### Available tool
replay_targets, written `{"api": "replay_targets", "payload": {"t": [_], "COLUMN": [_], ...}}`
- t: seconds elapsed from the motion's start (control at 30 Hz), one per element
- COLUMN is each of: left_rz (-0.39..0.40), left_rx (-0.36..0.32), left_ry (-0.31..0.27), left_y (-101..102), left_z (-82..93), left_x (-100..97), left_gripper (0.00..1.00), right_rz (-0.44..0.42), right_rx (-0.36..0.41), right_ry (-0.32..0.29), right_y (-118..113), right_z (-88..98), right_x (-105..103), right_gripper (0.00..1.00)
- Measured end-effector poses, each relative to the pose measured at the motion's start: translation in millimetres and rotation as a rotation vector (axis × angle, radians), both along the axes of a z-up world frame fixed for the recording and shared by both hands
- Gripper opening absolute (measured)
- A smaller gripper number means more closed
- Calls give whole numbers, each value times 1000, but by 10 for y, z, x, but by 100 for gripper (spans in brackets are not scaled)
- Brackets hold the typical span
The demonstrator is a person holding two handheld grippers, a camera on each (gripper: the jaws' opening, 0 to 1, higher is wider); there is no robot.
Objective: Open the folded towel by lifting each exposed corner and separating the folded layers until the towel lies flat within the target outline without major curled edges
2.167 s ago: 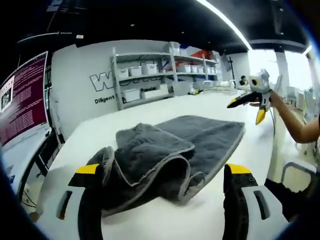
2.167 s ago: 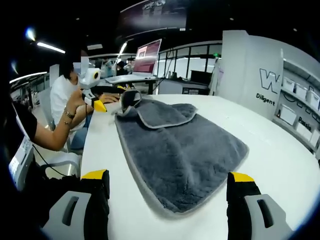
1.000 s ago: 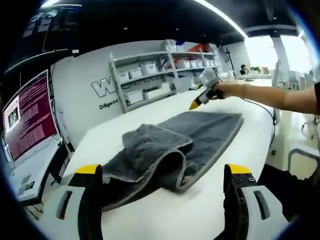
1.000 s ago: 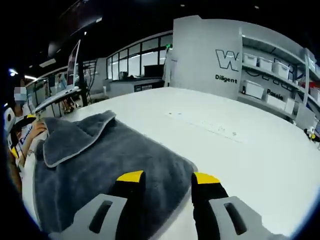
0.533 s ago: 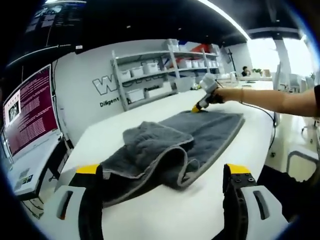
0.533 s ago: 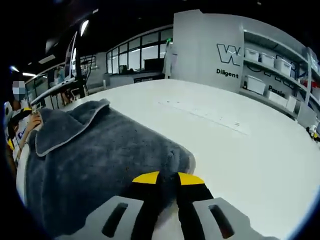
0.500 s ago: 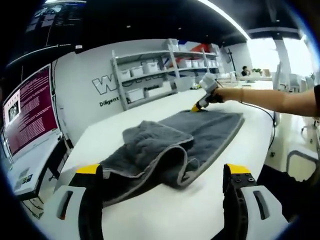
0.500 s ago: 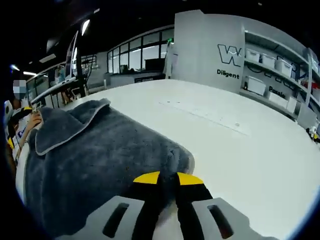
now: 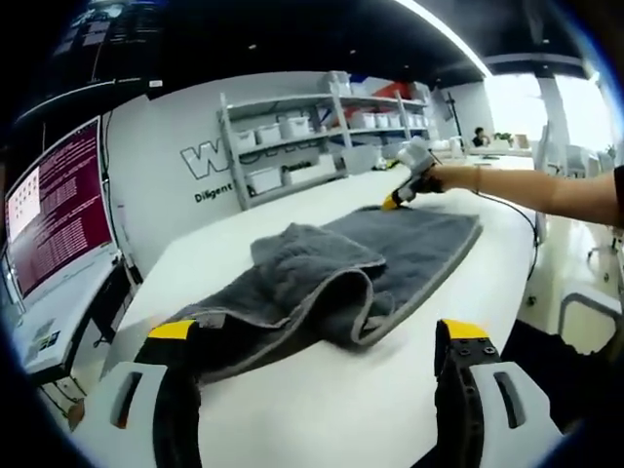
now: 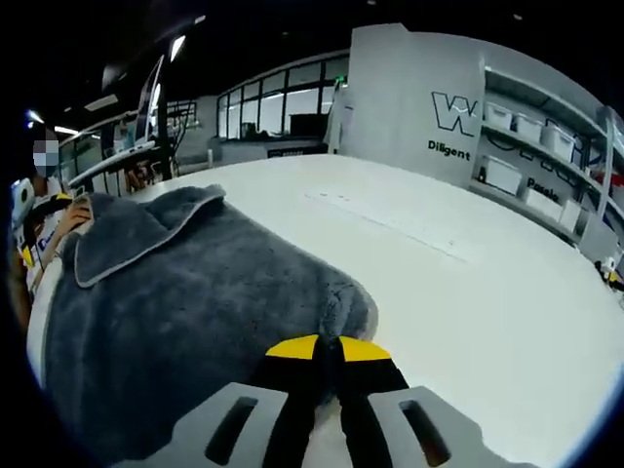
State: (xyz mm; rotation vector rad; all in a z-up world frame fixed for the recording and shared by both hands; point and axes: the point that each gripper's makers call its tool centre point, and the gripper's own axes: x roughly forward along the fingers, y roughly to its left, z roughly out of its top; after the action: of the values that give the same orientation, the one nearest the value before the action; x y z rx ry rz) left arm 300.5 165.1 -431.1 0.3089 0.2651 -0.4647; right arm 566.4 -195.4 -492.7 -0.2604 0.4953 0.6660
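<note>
— While pinching the far corner, keeping the right gripper [image 10: 327, 343] low at the bottom centre of the right gripper view, yellow tips pressed together on the edge of the grey towel [image 10: 185, 292]?

— Looking so: jaws closed with no gap, nipping the towel's corner where the pile bunches just above the tips. Probably clamping there to pull that end out and take slack from the folds.

— And lying where, the towel?

— Spreading across the white table [image 10: 458, 283], filling the left and centre of the right gripper view, with a flap folded back at upper left, pale hem showing. Sitting mid-frame in the left gripper view, humped and doubled over nearer the camera.

— Doing what, the left gripper [image 9: 322, 331]?

— Hovering short of the hump, jaws spread wide at the bottom corners, gripping nothing. Likely waiting to take the folded layer's hem.

— Seeing any target outline?

— Not making one out.
</note>
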Motion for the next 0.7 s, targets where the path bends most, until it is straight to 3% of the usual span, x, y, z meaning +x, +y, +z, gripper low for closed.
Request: {"api": "replay_targets", "payload": {"t": [0.7], "left_rz": [-10], "left_rx": [3], "left_ry": [-2], "left_y": [-92], "left_z": [22], "left_x": [-28], "left_gripper": [98], "right_rz": [-138], "right_rx": [-15], "right_ry": [16], "right_y": [-1136], "right_z": [-11], "right_x": [-15], "right_gripper": [3]}}
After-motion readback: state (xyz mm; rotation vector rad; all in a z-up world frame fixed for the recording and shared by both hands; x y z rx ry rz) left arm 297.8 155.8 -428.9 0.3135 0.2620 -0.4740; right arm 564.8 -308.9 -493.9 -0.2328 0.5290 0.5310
